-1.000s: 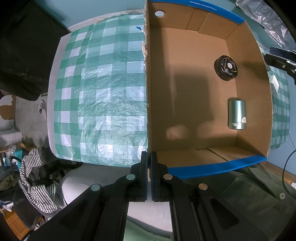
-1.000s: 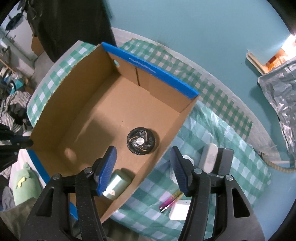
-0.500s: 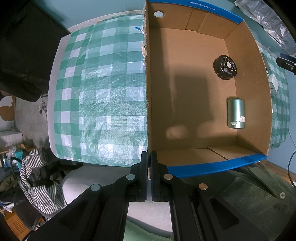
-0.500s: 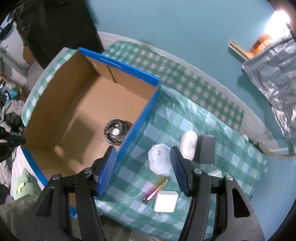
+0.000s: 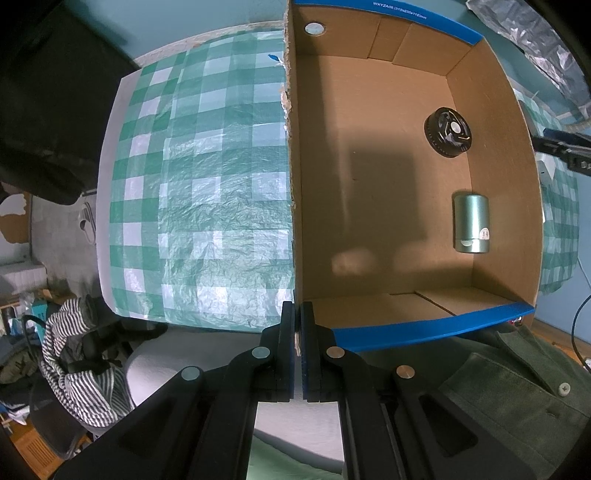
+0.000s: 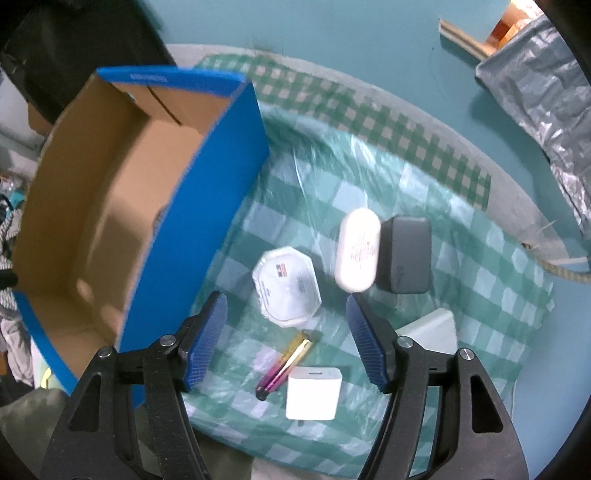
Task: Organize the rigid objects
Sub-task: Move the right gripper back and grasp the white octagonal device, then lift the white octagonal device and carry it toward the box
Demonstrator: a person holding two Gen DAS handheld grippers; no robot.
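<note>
The cardboard box now sits at the left of the right wrist view, since the right gripper has swung out over the checked surface, jaws just widening, nothing between them. Next pick looks near: white octagonal case dead ahead, white pill-shaped case touching grey block, white cube crowding the gold-pink pen. The left gripper stays clamped on the box wall; black fan and green cylinder already inside.

A green-checked cloth covers the table; teal floor beyond, crinkled silver foil nearby, striped clothing below.
</note>
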